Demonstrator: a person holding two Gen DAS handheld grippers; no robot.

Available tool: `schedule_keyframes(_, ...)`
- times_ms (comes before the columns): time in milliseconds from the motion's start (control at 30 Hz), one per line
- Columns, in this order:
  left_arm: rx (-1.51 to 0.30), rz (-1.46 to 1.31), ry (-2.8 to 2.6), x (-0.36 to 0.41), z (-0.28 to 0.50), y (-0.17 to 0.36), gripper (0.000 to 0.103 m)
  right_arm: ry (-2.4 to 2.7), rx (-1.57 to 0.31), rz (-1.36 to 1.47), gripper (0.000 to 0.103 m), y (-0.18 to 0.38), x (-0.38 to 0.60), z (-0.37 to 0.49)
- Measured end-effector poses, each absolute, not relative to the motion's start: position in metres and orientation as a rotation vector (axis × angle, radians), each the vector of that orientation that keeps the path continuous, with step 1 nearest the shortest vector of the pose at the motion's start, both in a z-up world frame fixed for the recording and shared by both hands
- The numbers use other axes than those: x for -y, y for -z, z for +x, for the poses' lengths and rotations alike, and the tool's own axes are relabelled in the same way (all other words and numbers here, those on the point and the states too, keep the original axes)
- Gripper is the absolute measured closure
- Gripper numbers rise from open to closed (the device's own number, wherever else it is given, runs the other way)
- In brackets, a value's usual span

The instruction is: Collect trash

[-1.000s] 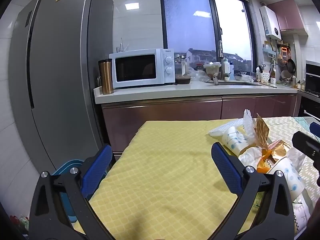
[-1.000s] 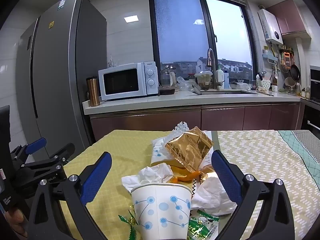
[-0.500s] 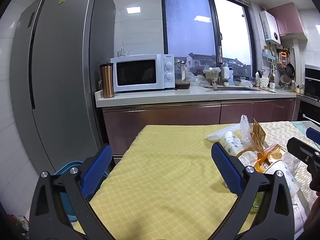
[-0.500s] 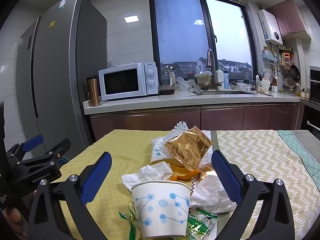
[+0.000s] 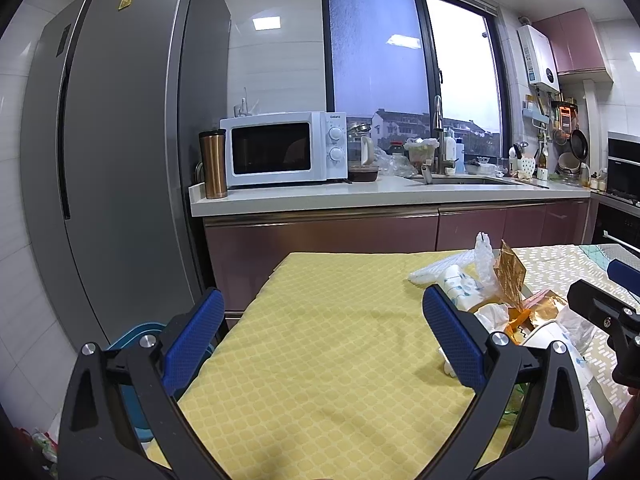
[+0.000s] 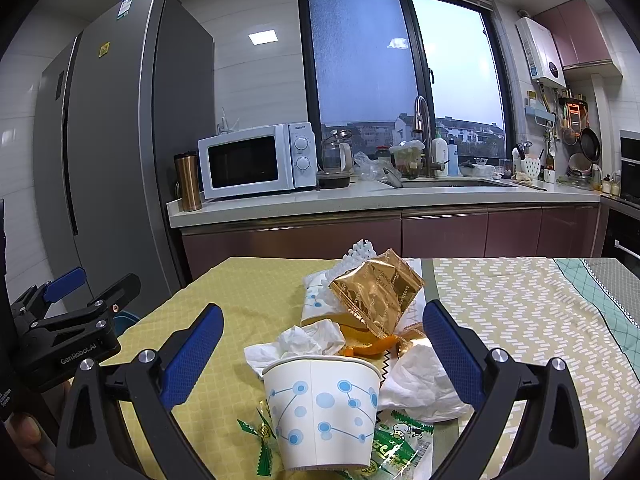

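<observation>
A heap of trash lies on the yellow tablecloth (image 6: 224, 304): a white paper cup with blue dots (image 6: 322, 408) upright at the front, a gold foil wrapper (image 6: 376, 292), crumpled tissues (image 6: 420, 388), orange peel (image 6: 372, 348) and green wrappers (image 6: 394, 446). My right gripper (image 6: 322, 350) is open, its blue fingers either side of the cup and above it. My left gripper (image 5: 322, 334) is open over bare yellow cloth (image 5: 320, 360), left of the trash heap (image 5: 500, 296). The left gripper (image 6: 76, 308) shows at the left edge of the right wrist view.
A grey fridge (image 5: 112, 160) stands at the left. Behind the table runs a counter (image 5: 380, 196) with a white microwave (image 5: 280, 150), a copper tumbler (image 5: 213, 164) and a sink. A blue bin (image 5: 132, 340) sits on the floor by the table's left edge.
The left gripper has drifted slightly left and tilted up, away from the heap. The right gripper has held nearly still over the cup.
</observation>
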State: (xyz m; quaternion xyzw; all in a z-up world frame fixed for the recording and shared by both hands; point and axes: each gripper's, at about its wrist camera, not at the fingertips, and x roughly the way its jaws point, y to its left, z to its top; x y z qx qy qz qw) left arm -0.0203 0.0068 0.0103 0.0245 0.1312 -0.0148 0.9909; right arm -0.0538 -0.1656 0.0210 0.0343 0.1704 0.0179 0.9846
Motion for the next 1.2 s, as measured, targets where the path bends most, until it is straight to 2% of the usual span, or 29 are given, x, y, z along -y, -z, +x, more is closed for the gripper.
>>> schedule_keyframes(1200,-0.249,0.048,0.039,0.0013,-0.0293,-0.0133,0.005,-0.056,-0.35,0.075,0.007,-0.0211,0.1675,-0.059)
